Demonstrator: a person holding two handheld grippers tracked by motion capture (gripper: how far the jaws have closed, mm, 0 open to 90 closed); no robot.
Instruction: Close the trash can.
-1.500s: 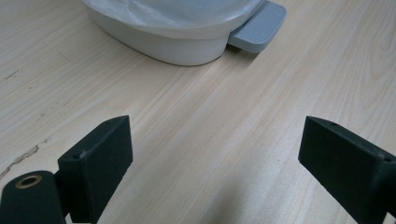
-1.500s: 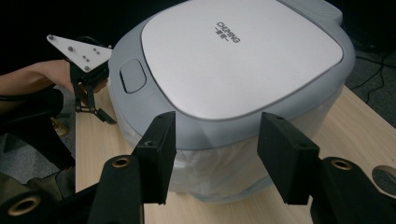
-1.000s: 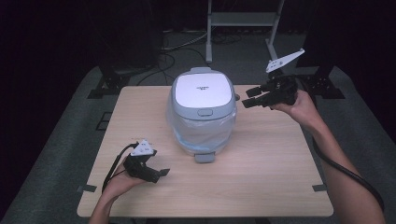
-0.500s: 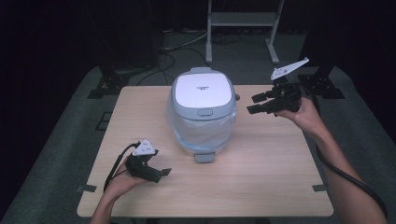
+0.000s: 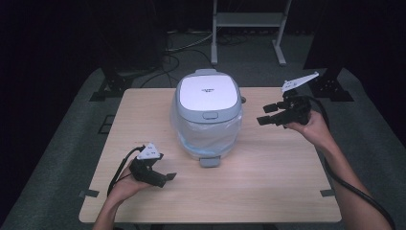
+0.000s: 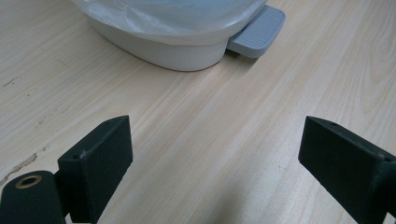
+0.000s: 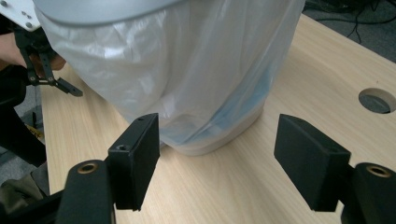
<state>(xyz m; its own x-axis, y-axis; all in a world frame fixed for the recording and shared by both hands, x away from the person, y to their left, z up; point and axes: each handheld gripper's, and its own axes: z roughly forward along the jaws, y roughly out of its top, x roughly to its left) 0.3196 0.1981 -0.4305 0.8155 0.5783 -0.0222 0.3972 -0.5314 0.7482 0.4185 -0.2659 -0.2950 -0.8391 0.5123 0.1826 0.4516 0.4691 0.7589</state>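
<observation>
Pedal bin (image 5: 207,115), white with a grey lid and a clear plastic liner (image 7: 187,79) draped over its body, standing on the worktop (image 5: 268,182) at the middle of its far half, the grey foot pedal (image 5: 209,161) facing the near edge. The right gripper (image 5: 269,115) is now lower than a second ago, level with the bin's right flank near the right edge, and its jaws have just been opening; they stand released, nothing between them, aimed at the liner. This suggests an approach to grasp the liner or the bin's side, contact not yet made. The left gripper (image 5: 165,179) rests near the near-left corner, unmoved, its jaws spread and empty, pointed toward the pedal.
</observation>
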